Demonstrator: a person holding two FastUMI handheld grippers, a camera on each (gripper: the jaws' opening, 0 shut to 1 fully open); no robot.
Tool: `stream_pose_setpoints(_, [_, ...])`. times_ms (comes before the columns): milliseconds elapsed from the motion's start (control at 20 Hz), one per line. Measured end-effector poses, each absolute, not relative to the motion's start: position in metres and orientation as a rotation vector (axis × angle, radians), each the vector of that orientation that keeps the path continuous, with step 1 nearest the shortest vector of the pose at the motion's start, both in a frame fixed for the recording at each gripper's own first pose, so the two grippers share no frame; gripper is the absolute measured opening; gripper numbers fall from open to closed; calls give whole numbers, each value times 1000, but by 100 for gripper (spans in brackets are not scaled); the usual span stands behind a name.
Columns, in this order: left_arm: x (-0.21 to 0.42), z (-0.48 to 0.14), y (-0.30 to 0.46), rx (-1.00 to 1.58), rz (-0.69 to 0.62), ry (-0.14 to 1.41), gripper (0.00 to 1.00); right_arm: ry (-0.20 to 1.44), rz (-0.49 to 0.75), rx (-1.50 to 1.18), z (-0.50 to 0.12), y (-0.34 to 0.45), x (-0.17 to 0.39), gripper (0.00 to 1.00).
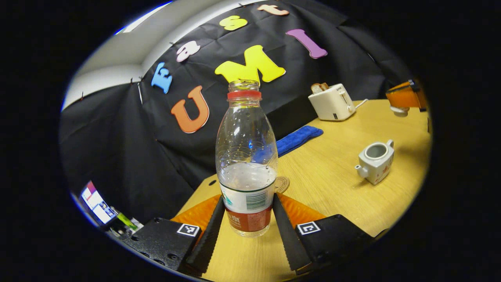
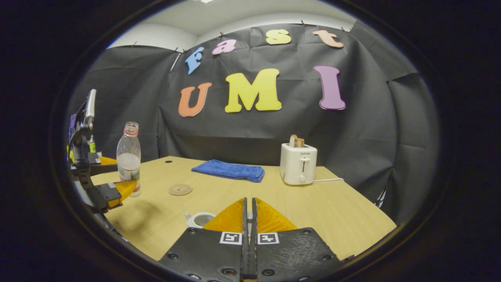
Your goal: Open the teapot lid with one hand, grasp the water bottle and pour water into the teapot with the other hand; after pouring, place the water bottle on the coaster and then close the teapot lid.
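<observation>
Bottle [image 1: 245,164] stands uncapped at lower centre of the left gripper view, under half full, so likely light, thin-walled and slick; the left gripper [image 1: 246,231] brackets its labelled lower body, contact unclear. Teapot [image 1: 375,161] sits open at right, coaster [image 1: 282,184] just behind the bottle. Right gripper [image 2: 249,213], jaws nearly together, appears to pinch the lid.

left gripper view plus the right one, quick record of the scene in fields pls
water bottle: uncapped, part full, upright
left tool: clamps the bottle near its base
teapot: open, on the table
teapot lid: held in right tool, away from the pot
coaster: bare, beside the bottle
pouring: not yet begun
</observation>
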State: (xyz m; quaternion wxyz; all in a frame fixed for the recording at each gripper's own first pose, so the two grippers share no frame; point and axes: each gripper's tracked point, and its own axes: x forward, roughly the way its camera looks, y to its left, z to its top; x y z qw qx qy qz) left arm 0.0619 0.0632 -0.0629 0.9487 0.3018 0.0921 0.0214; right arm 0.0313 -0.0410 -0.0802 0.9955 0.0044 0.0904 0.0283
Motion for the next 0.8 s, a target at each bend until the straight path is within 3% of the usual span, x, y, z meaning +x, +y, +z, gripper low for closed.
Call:
stream_pose_setpoints(350, [80, -41, 72, 1011, 58, 156, 74, 191, 47, -3, -87, -62, 24, 0])
stream_pose_setpoints(800, [97, -52, 36, 1375, -54, 141, 74, 202, 34, 4, -93, -83, 17, 0])
